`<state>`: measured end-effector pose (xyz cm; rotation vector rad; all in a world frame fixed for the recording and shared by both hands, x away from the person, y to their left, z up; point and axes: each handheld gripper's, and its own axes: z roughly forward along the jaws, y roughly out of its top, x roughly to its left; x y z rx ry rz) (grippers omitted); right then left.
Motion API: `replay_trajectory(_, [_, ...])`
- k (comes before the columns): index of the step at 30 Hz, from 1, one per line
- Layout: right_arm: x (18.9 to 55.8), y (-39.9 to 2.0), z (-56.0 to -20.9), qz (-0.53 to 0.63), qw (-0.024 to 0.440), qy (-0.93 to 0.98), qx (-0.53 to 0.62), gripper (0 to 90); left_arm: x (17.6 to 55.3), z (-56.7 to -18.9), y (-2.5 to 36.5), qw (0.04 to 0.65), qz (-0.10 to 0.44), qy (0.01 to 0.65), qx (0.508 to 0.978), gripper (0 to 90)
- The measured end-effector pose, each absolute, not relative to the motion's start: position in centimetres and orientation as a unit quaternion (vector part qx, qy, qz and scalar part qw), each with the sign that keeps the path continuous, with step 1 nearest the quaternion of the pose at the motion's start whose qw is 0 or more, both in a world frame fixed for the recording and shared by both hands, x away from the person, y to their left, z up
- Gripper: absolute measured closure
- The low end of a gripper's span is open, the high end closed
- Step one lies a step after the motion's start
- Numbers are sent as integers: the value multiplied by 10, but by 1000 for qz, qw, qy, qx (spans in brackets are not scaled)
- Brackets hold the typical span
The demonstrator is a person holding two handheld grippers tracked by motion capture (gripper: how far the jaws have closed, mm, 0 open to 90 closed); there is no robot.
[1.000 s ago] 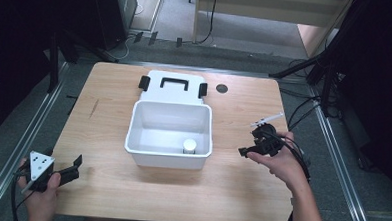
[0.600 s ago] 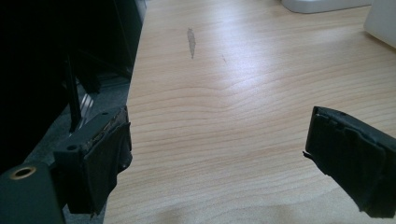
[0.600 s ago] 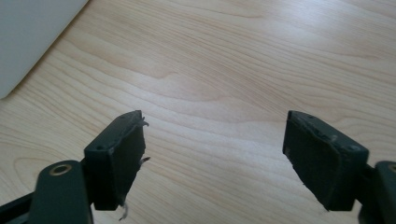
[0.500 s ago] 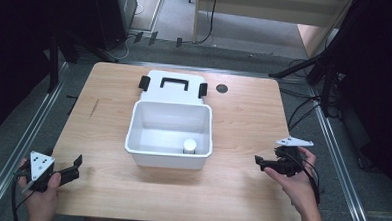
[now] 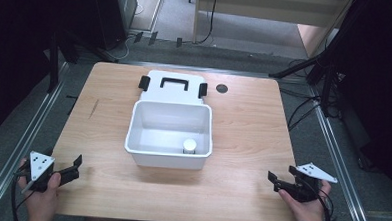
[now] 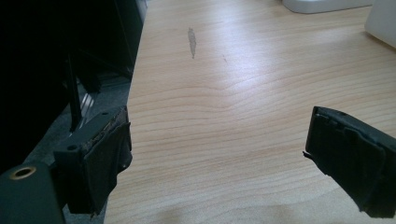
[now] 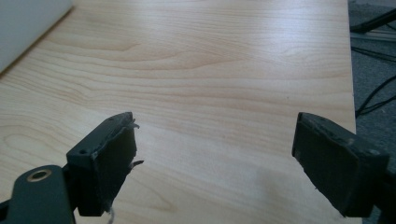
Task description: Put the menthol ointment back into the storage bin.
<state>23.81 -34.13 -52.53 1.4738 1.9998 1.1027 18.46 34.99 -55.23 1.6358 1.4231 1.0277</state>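
Note:
A white open box stands mid-table with its lid lying flat behind it. A small white cylinder sits inside, at the box's front right corner. My left gripper rests at the table's front left corner, open, with bare wood between its jaws. My right gripper sits low at the front right, pointing left toward the box. Its jaws have just been opening, and only bare wood shows between them. A corner of the box wall appears in the right gripper view.
The wooden table has a round dark hole near its back edge and a grey streak on the left. Metal rails run along both sides. Cables lie on the floor at the right.
My right hand has moved from beside the box's right side down and toward the front right corner of the table, with its jaws spreading wider. The left hand stayed put.

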Motion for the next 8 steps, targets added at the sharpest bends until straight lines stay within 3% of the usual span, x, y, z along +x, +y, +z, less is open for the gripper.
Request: replay_trajectory(8, [224,-355,-539,413,200,700,548,144,185,-552,350,362,398,556,634,78])
